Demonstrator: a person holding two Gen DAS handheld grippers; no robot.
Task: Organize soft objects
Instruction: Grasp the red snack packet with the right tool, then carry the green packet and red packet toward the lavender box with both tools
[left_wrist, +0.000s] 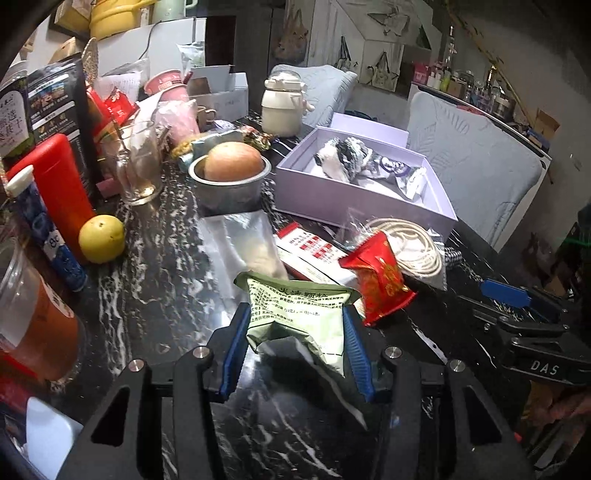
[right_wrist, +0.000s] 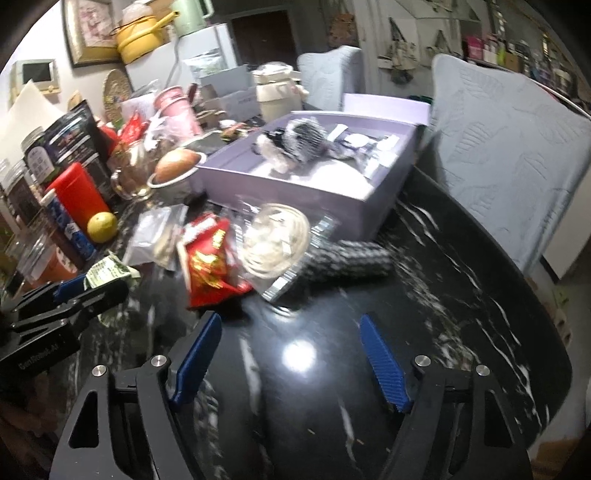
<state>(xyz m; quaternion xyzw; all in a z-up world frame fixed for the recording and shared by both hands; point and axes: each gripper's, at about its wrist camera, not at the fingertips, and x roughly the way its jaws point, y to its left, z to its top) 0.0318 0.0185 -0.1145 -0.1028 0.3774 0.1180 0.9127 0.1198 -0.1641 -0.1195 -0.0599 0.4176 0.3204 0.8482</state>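
Both tongs hang low over the dark marbled tabletop (right_wrist: 461, 258): the left tongs (left_wrist: 295, 332) are clamped on a pale green printed sachet (left_wrist: 301, 314), its crumpled body bowed between the blue pads and lifted clear of the surface, while the right tongs (right_wrist: 291, 358) stand apart with nothing between them, aimed at the pile ahead. Just beyond the sachet lies a red snack packet (left_wrist: 376, 280), touching a clear bag holding a coil of white cord (left_wrist: 417, 243), and beside that a black-and-white checked fabric roll (right_wrist: 347, 262). Farther back sits the lavender box (left_wrist: 354, 199), open, with a fuzzy grey-and-white soft thing (left_wrist: 343, 158) and some small packets already inside. To my eye the step is carrying the sachet over to that box, and doing it well means keeping the pinch steady, since the pouch is floppy and could slip, lifting it high enough to pass over the red packet and the near wall, then letting go only once it is over the box floor. Off to the left a yellow fruit (left_wrist: 101, 238) and a metal bowl (left_wrist: 229, 188) stay out of the path.
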